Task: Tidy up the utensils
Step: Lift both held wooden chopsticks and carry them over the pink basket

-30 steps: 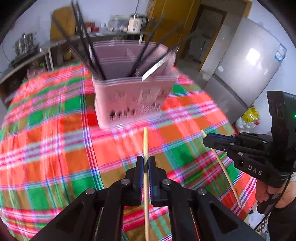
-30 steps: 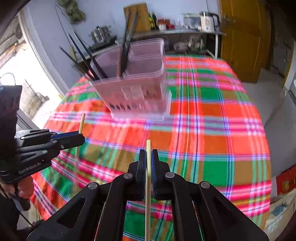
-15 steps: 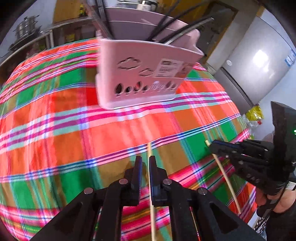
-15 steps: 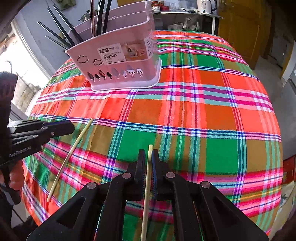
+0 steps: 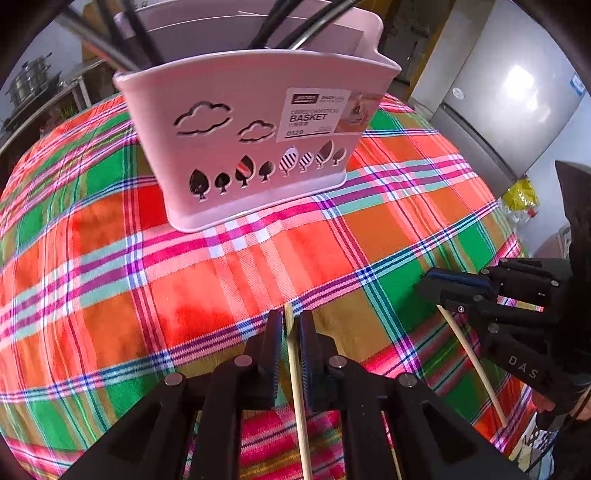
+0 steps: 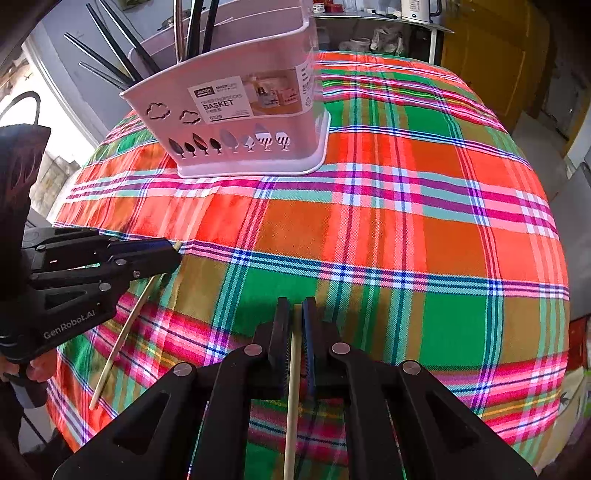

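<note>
- Left wrist view: we see our left tool (image 5: 288, 325) with its jaws pressed nearly together, pinching a pale wooden chopstick (image 5: 298, 387); the stick's tip just clears the fingertips and the rest runs back toward the camera.
- The tool points down at the counter (image 5: 110, 266), which is covered in a red, green and orange plaid cloth.
- A pink chopstick basket (image 5: 251, 147) stands upright on the cloth past the tool, cloud and tree cutouts on its front wall, a label reading BASKET at its right.
- Dark chopsticks (image 5: 136, 33) stick up out of the basket's top, leaning; we cannot tell which compartment.
- At right, our right tool (image 5: 432, 286) comes in from the edge, closed on a second wooden chopstick (image 5: 476, 365) that slants down below it.
- A grey fridge (image 5: 509, 99) stands behind at right.
- Right wrist view: right tool (image 6: 295, 319) nearly closed, gripping its wooden chopstick (image 6: 291, 398) between the blue-edged pads.
- Basket (image 6: 240, 122) sits at upper left on the cloth, well apart from the tool; dark chopsticks (image 6: 110, 55) fan out of its left end.
- Left tool (image 6: 173, 254) enters from the left, a hand (image 6: 33, 369) on its grip, its chopstick (image 6: 122, 336) slanting down toward the counter (image 6: 424, 229) edge.
- A yellow door (image 6: 491, 55) shows at upper right.
</note>
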Available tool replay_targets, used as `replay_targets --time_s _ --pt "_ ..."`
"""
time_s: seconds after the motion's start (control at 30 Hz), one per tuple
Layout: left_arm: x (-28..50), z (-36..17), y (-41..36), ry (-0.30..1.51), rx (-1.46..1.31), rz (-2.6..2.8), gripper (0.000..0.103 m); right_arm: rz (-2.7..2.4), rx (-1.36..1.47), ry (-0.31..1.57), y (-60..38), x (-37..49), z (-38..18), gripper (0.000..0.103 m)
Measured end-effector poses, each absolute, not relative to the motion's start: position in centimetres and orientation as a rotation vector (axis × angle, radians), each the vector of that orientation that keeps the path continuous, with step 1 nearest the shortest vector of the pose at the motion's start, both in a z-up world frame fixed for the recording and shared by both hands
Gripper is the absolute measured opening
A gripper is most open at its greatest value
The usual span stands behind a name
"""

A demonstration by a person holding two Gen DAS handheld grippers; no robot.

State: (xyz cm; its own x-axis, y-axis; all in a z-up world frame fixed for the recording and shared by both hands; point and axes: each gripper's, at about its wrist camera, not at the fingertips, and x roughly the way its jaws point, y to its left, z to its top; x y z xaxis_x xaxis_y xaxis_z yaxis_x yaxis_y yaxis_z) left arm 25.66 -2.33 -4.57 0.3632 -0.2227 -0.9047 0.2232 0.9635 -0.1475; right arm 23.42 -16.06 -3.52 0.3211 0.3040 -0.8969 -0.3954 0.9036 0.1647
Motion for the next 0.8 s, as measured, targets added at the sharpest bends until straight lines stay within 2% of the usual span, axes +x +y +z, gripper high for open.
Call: replay_targets --time_s 0.3,0.8 --pt "25.5 -2.1 -1.8 1.110 -0.031 -0.269 0.005 0.481 -0.069 1.082 -15.8 23.2 -1.1 0.005" --pt "21.8 11.6 0.0 0.828 -0.029 -0.288 0.004 0.493 -0.022 0.789 -16.5 20.7 10.3 0.005"
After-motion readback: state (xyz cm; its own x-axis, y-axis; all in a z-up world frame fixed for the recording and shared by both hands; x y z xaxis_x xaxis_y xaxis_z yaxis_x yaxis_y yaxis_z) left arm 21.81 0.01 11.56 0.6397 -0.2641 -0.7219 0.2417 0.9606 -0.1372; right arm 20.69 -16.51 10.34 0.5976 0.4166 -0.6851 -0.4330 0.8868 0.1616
